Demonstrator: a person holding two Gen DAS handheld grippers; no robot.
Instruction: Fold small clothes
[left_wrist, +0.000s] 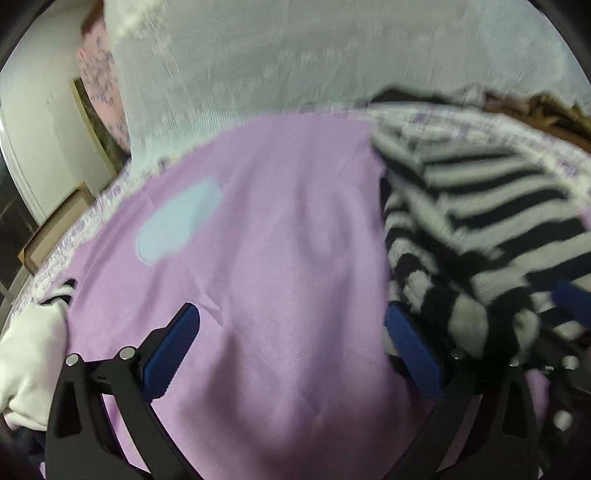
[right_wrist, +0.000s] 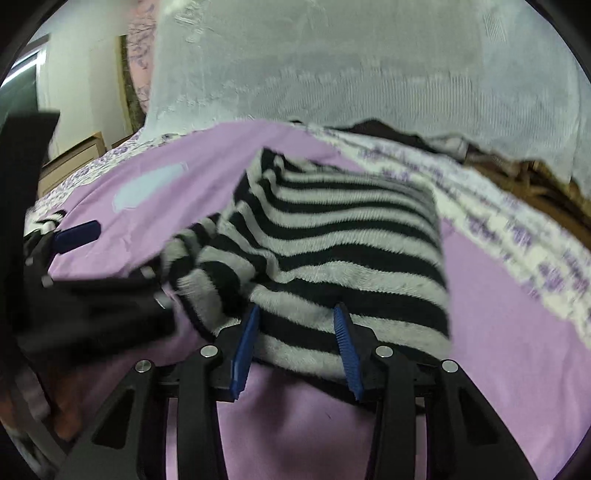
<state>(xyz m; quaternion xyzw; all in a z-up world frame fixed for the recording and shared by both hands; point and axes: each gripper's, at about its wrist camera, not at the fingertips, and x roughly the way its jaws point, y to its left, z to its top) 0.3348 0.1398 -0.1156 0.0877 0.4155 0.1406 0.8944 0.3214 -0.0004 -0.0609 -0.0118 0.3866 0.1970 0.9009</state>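
Observation:
A black-and-white striped fuzzy garment (right_wrist: 343, 236) lies bunched on a lilac sheet (right_wrist: 498, 314). My right gripper (right_wrist: 299, 314) has its blue pads partly closed, with the garment's near edge lying between them. In the left wrist view the same garment (left_wrist: 480, 229) lies at the right, beside my right finger. My left gripper (left_wrist: 291, 317) is wide open and empty over the lilac sheet (left_wrist: 277, 240). The left gripper (right_wrist: 77, 232) also shows at the left edge of the right wrist view.
A pale blue patch (left_wrist: 177, 221) marks the sheet. White mesh netting (left_wrist: 295, 55) hangs behind. A white cloth (left_wrist: 29, 362) lies at the left edge. A floral bedcover (right_wrist: 517, 221) borders the sheet, with brown clothes (right_wrist: 535, 184) beyond and a wooden cabinet (right_wrist: 70, 158) at left.

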